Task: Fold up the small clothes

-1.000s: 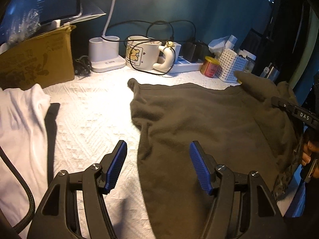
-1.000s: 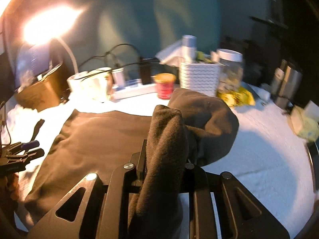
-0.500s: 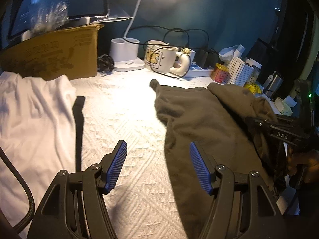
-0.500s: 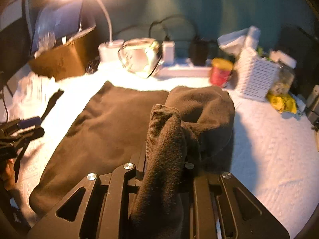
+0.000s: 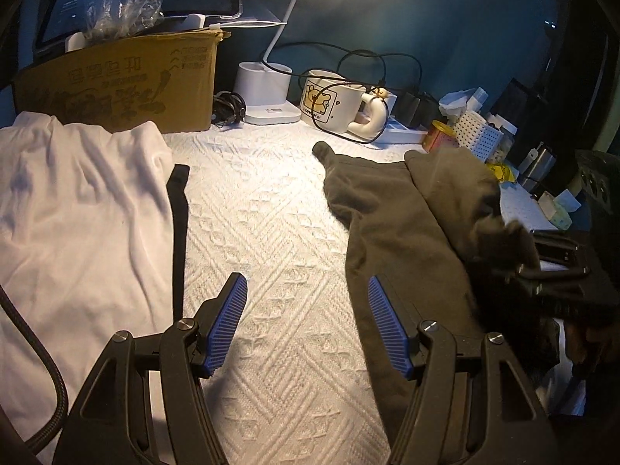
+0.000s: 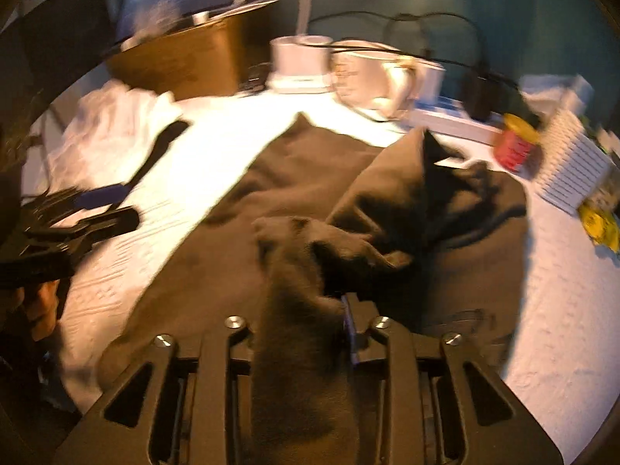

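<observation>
Folding is under way on the brown garment (image 5: 391,217), which lies spread on the white textured cloth (image 5: 263,232) in the middle right of the left wrist view: its right-hand side has been brought over onto the body, so a doubled layer sits in the upper right of that frame, while the left edge and the small corner pointing toward the cartoon mug (image 5: 329,106) are flat and unfolded. By my reading one side fold is nearly laid and the opposite side plus the final halving remain. A white garment (image 5: 77,217) lies loosely at the left of that frame, by the cardboard box (image 5: 116,89), apparently not yet folded.

In the right wrist view the right gripper (image 6: 306,310) sits at the bottom centre with a bunched strip of the brown fabric running up between its jaws. These have just been opening, and with the blur I cannot tell whether the pads still press on the cloth or have let it go.

The left gripper (image 5: 306,325) stands wide apart at the bottom centre of its own view, holding nothing; its right-hand finger is over the garment's left edge, its left-hand finger over the bare cloth.
</observation>
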Tool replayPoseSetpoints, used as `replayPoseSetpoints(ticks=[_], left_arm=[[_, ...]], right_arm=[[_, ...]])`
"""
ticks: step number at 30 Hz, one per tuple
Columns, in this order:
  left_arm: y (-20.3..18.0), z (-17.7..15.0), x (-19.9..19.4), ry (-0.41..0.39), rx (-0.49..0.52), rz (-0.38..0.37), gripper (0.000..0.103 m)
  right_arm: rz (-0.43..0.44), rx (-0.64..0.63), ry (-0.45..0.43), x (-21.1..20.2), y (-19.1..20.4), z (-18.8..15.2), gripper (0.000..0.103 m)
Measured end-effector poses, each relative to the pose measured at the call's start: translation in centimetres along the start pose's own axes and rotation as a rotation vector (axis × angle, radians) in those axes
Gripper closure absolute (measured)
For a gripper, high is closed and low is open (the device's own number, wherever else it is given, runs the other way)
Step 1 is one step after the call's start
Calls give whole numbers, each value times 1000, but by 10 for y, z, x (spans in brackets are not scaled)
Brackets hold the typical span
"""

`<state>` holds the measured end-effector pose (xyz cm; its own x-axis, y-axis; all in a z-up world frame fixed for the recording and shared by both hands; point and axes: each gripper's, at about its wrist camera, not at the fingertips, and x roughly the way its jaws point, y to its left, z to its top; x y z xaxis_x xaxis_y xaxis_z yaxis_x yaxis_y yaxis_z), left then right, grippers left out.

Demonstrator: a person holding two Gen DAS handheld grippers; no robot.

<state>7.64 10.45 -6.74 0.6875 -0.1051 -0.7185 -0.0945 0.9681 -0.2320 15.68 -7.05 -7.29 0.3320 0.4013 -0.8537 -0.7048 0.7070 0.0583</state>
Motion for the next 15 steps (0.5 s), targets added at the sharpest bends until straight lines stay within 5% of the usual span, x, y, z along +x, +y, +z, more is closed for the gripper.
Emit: replayPoseSetpoints(ticks=[15], left_arm=[[-7,-9,-33,-26,25,20,38]], right_arm=[[197,-133,82,8,85,-28,70]])
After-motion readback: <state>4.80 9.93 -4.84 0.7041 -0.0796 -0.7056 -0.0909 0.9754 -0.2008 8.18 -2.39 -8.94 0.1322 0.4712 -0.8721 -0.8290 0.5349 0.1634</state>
